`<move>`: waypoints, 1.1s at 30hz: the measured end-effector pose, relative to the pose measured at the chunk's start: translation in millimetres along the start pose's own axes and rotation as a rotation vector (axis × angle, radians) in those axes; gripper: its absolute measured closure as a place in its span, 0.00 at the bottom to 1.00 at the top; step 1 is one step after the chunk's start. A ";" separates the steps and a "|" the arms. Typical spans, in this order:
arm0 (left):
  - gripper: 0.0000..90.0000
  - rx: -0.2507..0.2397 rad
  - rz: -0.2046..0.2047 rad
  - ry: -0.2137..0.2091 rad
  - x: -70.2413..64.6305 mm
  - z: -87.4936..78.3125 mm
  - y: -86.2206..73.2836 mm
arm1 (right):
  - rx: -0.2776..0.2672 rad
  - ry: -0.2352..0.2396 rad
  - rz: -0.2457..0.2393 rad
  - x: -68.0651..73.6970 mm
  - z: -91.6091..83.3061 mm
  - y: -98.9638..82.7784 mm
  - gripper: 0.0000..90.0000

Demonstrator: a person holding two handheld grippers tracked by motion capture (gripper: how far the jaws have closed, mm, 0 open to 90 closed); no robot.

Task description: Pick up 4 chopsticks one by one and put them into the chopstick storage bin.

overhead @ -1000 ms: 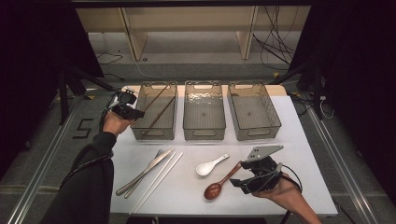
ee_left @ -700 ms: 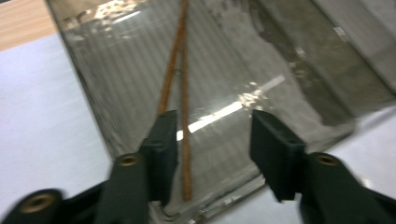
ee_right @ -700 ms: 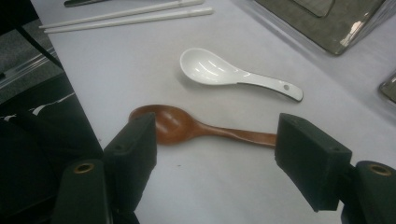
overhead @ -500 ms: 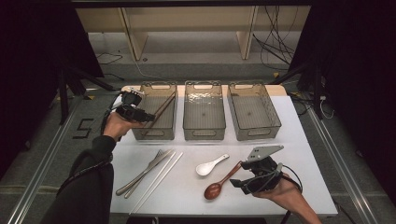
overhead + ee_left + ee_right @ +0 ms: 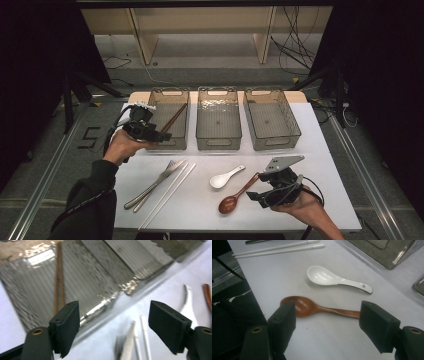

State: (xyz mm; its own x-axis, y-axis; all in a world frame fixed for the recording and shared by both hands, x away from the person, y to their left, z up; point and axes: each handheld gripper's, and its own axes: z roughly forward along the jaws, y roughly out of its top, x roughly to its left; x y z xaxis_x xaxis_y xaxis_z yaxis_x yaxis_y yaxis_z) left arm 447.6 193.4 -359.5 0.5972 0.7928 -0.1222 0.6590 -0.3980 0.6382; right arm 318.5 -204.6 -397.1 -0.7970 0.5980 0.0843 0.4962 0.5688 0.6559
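Along the far edge of the desk: three clear bins in a row. Left bin holds one pair of brown chopsticks, lying slantwise with one end up against the far wall; middle bin and right bin follow toward the far right corner.

Near half of the desk, left to right: one metal fork; one pair of white chopsticks, just beside the fork; one white ceramic spoon; one brown wooden spoon, near the front edge.

Grippers, two. Left gripper sits at the near left corner of the left bin; its fingers have just been opening and stand wide apart with nothing between them. Right gripper lies low by the wooden spoon's handle, fingers apart, not pressing on it.

By view: the left gripper view gives the brown chopsticks against the ribbed bin floor, and the fork's tines close up. The right gripper view gives the wooden spoon lying crosswise between the open fingers, bowl by one finger, handle end by the other, and a small hole in the white spoon's handle. The high view alone gives all three bins together.
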 end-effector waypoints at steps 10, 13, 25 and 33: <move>0.20 0.130 0.020 -0.004 -21.1 9.3 -35.0 | -0.001 -0.001 0.001 0.8 -0.2 -0.1 0.34; 0.18 0.147 0.032 -0.010 -28.0 8.5 -39.1 | -0.002 -0.004 -0.001 0.6 -0.6 -0.5 0.34; 0.16 0.191 0.050 -0.014 -45.5 13.4 -58.2 | -0.002 -0.002 0.001 0.6 -0.7 -1.0 0.34; 0.21 0.247 0.084 -0.019 -52.5 19.0 -67.3 | -0.001 -0.006 -0.003 0.5 -0.5 -1.5 0.34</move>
State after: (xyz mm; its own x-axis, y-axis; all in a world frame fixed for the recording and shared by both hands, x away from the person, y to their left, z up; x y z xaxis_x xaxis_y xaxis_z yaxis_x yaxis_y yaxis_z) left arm 380.6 169.7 -410.5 0.6617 0.7440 -0.0925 0.6968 -0.5647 0.4422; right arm 317.2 -205.4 -397.7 -0.7968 0.5992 0.0778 0.4932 0.5706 0.6566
